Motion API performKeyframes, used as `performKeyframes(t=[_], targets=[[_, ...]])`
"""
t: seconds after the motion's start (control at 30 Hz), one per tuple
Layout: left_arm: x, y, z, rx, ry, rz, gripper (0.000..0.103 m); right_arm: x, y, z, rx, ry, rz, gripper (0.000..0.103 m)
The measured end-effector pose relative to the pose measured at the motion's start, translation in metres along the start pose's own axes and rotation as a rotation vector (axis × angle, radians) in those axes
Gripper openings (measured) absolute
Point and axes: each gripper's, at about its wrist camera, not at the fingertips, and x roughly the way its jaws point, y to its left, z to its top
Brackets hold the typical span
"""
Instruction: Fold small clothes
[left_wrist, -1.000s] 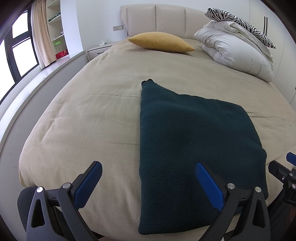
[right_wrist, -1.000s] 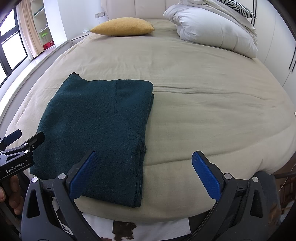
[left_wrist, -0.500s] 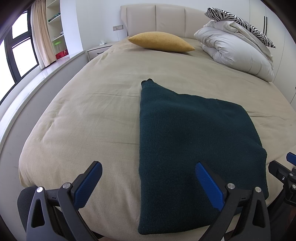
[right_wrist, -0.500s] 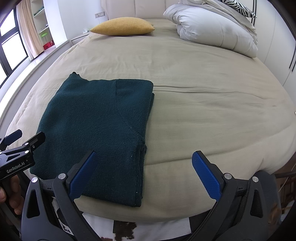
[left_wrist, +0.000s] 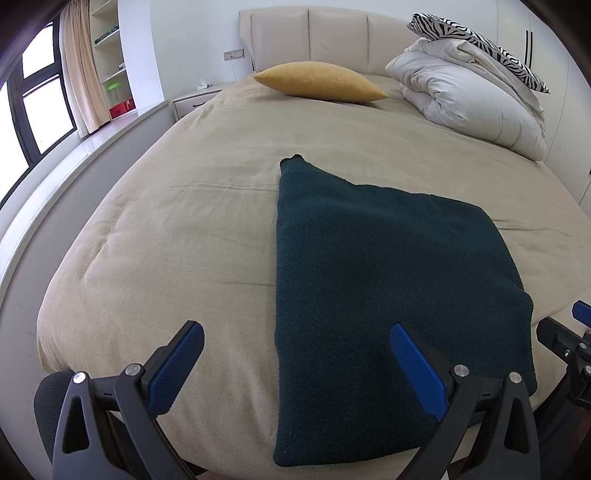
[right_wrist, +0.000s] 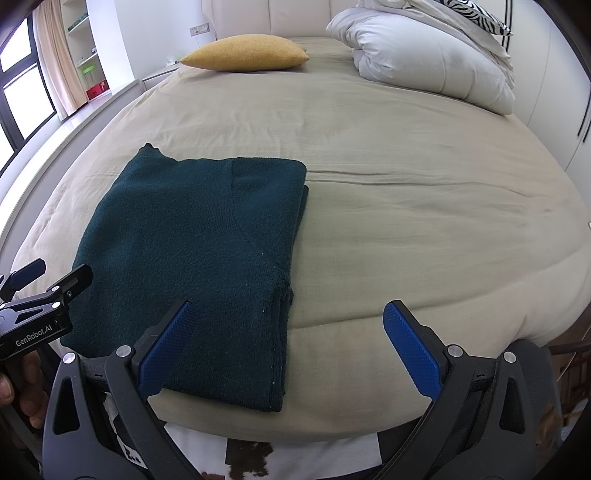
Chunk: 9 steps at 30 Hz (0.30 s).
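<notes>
Right wrist view: dark green knitted garment (right_wrist: 192, 251) part-folded on beige bed (right_wrist: 406, 184); both hand-held grippers (right_wrist: 288, 339) (left_wrist: 295, 365) spread, empty. Next: pinch near hem, fold away.

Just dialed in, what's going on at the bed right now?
A person holds two grippers over the near edge of the bed. A dark green sweater lies folded into a rectangle there. The left gripper and right gripper are both open, holding nothing and hovering at the sweater's near edge.

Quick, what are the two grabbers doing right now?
Left gripper: open, holding nothing.
Right gripper: open, holding nothing, above the green sweater.
</notes>
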Motion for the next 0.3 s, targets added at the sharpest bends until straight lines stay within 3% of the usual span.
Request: performKeyframes(t=[0.3], targets=[[-0.0008, 0.0030, -0.0034, 0.010, -0.013, -0.005, 0.103, -0.0005, 0.0021, -0.0011, 0.000, 0.002, 0.001, 0.103]])
